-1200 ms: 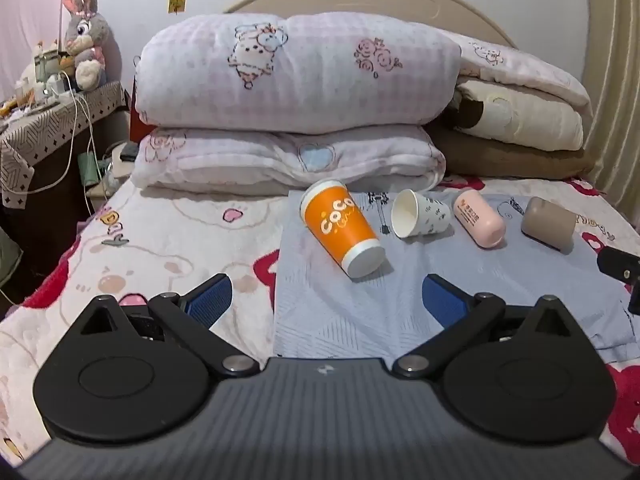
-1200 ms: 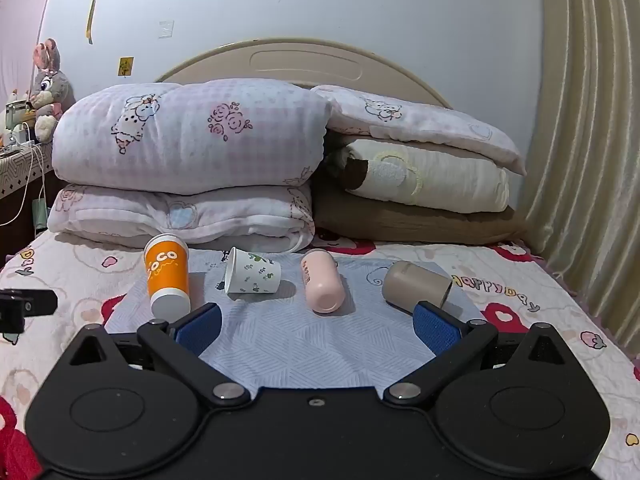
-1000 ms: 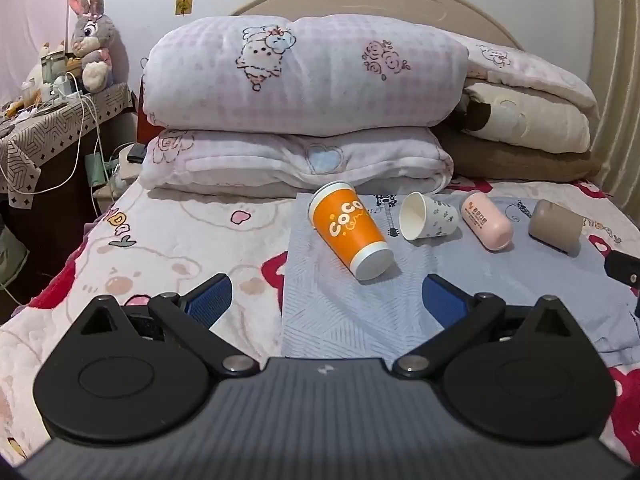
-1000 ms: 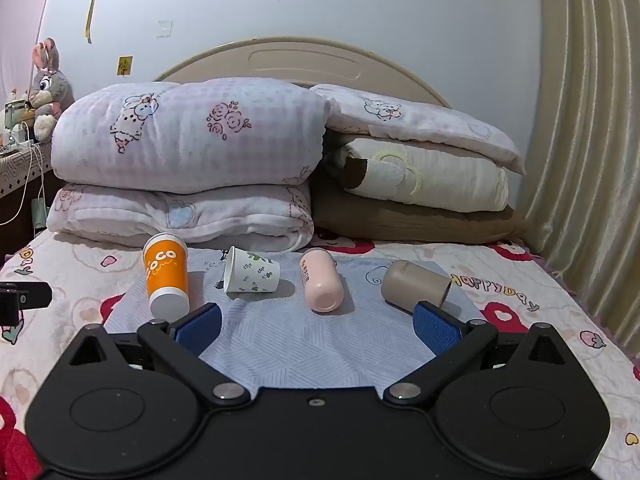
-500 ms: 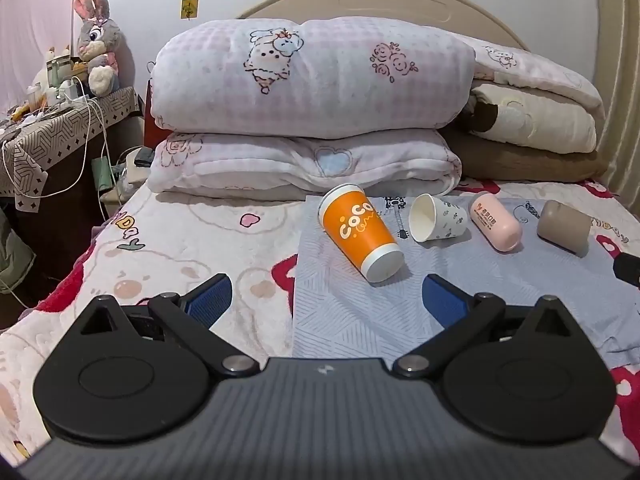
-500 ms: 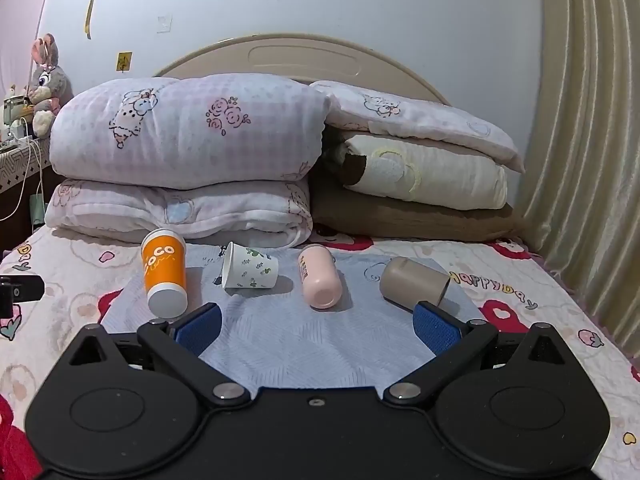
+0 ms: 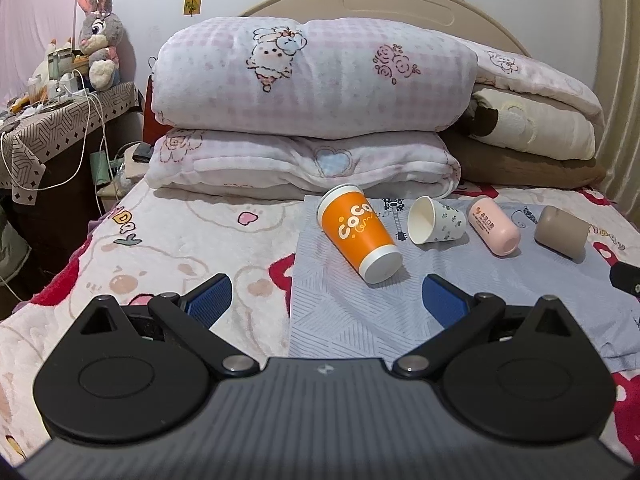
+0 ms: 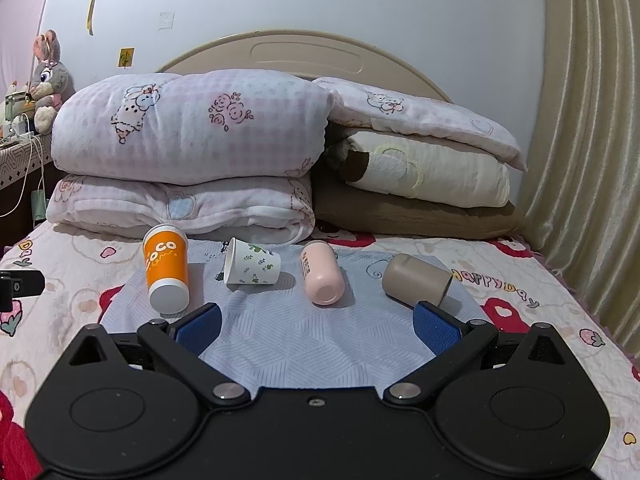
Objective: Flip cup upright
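Tongs (image 7: 325,300) (image 8: 316,329) agape; four cups (image 8: 167,274) toppled (pillows (image 8: 188,128) behind).

the orange cup (image 7: 358,232) has "coco" on its side in big white letters, with a thin squiggly line of writing under it that is too small to read. the bed cover (image 8: 492,280) has yellow letters by the brown cup that look like "happyday". the pink cup (image 7: 493,227) has small orange signs on its side, too small to make out. the yellow sticker (image 7: 192,3) on the wall has a dark mark that cannot be read.
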A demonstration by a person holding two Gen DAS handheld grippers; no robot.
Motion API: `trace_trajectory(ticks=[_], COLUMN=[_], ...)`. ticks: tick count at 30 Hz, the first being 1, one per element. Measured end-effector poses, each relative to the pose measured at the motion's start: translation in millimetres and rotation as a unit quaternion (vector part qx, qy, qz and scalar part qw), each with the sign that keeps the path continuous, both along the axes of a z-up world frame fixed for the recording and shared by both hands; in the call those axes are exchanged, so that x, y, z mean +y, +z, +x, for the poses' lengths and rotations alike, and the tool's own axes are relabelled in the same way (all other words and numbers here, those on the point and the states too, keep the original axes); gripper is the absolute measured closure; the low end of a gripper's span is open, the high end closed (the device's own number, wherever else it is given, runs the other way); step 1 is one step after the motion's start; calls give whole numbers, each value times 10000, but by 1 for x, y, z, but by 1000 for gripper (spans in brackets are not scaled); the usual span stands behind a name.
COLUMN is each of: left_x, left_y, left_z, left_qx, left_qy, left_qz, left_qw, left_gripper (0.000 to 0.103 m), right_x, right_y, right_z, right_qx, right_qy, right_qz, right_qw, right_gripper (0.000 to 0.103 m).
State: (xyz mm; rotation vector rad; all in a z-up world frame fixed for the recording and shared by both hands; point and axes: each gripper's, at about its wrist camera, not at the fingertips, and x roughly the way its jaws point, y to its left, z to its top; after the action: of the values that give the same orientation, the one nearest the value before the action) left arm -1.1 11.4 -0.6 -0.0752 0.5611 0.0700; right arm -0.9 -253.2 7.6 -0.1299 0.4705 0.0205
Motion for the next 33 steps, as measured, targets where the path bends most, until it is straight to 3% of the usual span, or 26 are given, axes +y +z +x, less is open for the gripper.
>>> trace_trajectory(ticks=[33], left_x=[-3], left_y=[-8], left_z=[6], left_qx=[102], left_qy=[-26], left_qz=[-90], left_qw=[9999], left_gripper=[0], right_x=[3], right_y=[-2], right_z=[2], right_qx=[142], right_qy=[3], right_qz=[-49], right_qw=[9999], right_gripper=[0])
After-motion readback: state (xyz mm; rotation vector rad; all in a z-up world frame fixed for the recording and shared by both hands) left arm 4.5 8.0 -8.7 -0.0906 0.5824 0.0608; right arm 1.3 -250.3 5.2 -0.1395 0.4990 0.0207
